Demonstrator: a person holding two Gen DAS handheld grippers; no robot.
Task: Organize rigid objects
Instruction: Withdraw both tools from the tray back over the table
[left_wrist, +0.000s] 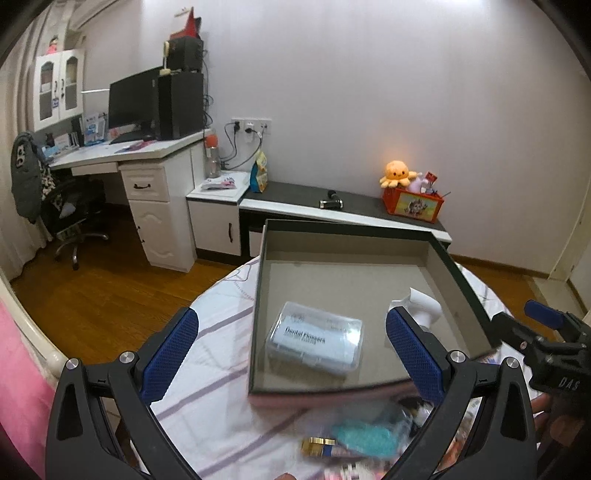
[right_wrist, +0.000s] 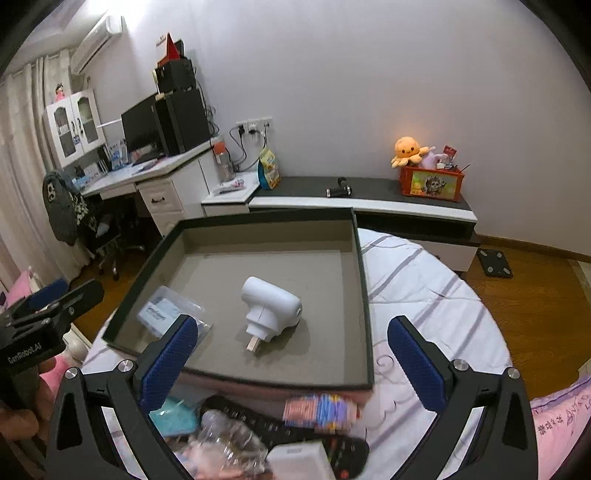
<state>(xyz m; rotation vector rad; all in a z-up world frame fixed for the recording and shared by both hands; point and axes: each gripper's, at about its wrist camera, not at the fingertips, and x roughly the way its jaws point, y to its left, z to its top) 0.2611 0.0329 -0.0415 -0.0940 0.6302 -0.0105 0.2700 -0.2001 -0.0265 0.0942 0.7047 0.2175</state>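
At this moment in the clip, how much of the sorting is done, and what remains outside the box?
Done: the dental flossers case and the white plug-in device already lie in the dark tray box. In hand: nothing; the left gripper and right gripper are both open and empty. Left: a pile in front of the box, including a black remote, a colourful packet, a teal item and a clear bag.

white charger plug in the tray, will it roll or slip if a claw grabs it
The white charger plug probably won't roll far: it rests on its side with prongs sticking out. Its smooth, rounded shell looks hard and may slip between pads. It's likely light, so a nudge could skid it across the tray.
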